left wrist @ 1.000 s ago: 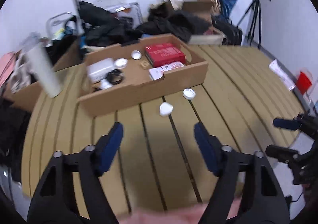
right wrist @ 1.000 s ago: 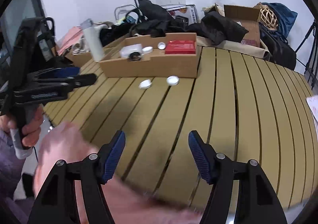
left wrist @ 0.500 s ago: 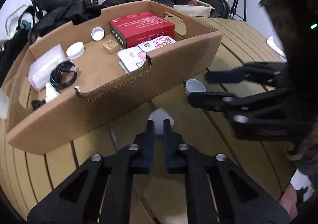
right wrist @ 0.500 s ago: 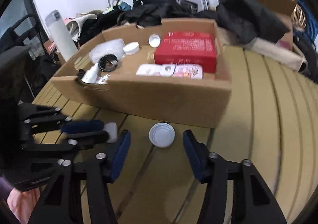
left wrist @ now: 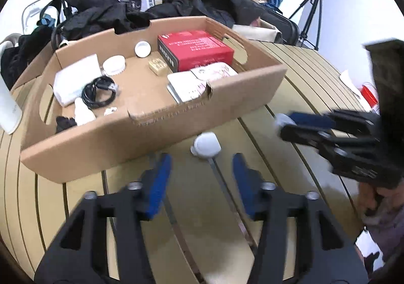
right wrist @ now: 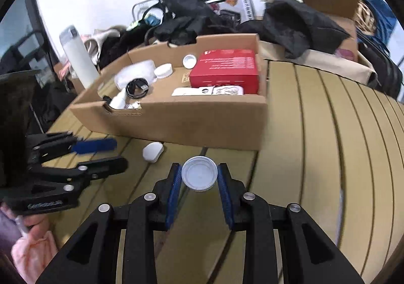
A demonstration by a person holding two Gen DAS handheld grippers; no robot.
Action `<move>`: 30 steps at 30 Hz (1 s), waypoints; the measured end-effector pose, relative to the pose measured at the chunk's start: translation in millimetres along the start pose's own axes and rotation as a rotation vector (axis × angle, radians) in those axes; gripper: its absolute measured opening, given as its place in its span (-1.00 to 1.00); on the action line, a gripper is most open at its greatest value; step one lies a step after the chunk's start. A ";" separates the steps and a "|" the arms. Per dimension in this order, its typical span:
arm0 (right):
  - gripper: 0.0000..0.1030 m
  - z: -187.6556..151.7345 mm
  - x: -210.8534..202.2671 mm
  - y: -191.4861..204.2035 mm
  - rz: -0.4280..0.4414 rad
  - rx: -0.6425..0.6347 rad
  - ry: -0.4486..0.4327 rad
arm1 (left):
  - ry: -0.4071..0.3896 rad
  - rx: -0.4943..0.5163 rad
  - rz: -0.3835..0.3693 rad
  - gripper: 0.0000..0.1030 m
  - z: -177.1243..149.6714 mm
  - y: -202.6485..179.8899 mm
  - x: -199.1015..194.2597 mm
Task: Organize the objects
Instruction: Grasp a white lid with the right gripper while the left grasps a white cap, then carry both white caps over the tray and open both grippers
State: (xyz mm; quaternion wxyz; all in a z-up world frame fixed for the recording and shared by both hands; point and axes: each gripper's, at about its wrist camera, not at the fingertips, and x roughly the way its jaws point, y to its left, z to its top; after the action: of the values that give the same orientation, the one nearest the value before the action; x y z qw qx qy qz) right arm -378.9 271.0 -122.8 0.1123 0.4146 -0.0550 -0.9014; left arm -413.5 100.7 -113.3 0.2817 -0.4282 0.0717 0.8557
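Note:
A small white rounded case (left wrist: 206, 144) lies on the slatted table close to the front wall of the cardboard box (left wrist: 151, 127). My left gripper (left wrist: 202, 160) is open and its jaws are opening; the case sits just past the fingertips, untouched. A white round cap (right wrist: 200, 177) lies open side up between the blue pads of my right gripper (right wrist: 199, 178). Those jaws are closing and both pads meet the cap's rim. In the right wrist view the white case (right wrist: 152, 151) lies left of the cap, with the left gripper (right wrist: 118, 155) beside it.
The cardboard box (right wrist: 202, 122) holds a red box (left wrist: 194, 49), a black cable (left wrist: 99, 91), white lids and packets. A white bottle (right wrist: 78, 57) stands left of it. Dark clothing and bags are piled behind the table. A tripod (left wrist: 313, 14) stands at the far right.
The left gripper went from open to shut at the white case, then opened again. The right gripper moved forward over the cap and narrowed around it.

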 end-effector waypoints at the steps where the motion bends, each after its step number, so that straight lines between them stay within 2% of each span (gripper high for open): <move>1: -0.38 -2.3 -5.7 -1.5 0.004 0.013 -0.003 | 0.001 0.003 -0.003 -0.05 2.1 -1.9 2.5; 4: -0.38 -9.1 -19.5 -1.4 0.010 0.025 -0.002 | 0.030 0.028 0.002 -0.06 8.2 -9.1 18.4; 6: -0.38 -11.2 -23.7 1.2 0.018 0.015 0.001 | 0.068 0.025 0.029 -0.15 12.1 -13.9 33.7; 7: -0.38 -12.6 -25.4 2.6 0.018 0.008 0.000 | 0.081 0.029 0.045 -0.46 11.6 -15.6 39.1; 8: -0.38 -13.6 -26.5 3.7 0.020 0.003 0.000 | 0.087 0.033 0.093 -0.60 8.9 -17.0 41.9; 11: -0.38 -18.1 -27.2 5.1 0.029 0.002 0.005 | 0.081 0.032 0.062 -0.58 7.9 -19.4 40.3; 14: -0.38 -21.8 -25.0 5.7 0.035 0.009 0.021 | 0.082 0.039 0.106 -0.58 4.2 -24.6 27.7; 19: -0.38 -23.8 -51.4 16.8 0.045 -0.022 0.007 | 0.006 -0.084 0.091 -0.59 -2.2 -19.9 -49.4; 22: -0.38 -28.9 -82.3 27.1 0.046 -0.051 -0.009 | -0.037 -0.183 0.073 -0.59 -22.8 -20.6 -107.2; 23: -0.38 -32.8 -95.9 31.9 0.049 -0.058 -0.017 | -0.056 -0.202 0.092 -0.59 -34.1 -24.9 -128.6; 27: -0.38 -57.6 -143.9 54.5 0.056 -0.094 -0.038 | -0.090 -0.245 0.115 -0.58 -72.2 -41.7 -183.1; 30: -0.38 -82.1 -164.2 65.9 0.054 -0.115 -0.039 | -0.113 -0.232 0.118 -0.58 -95.5 -60.1 -210.8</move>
State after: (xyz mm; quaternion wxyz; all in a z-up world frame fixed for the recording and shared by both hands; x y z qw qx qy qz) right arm -202.5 247.4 -42.9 0.1590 0.3883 -0.0166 -0.9076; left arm -214.6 27.2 -2.7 0.1831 -0.4040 -0.0189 0.8961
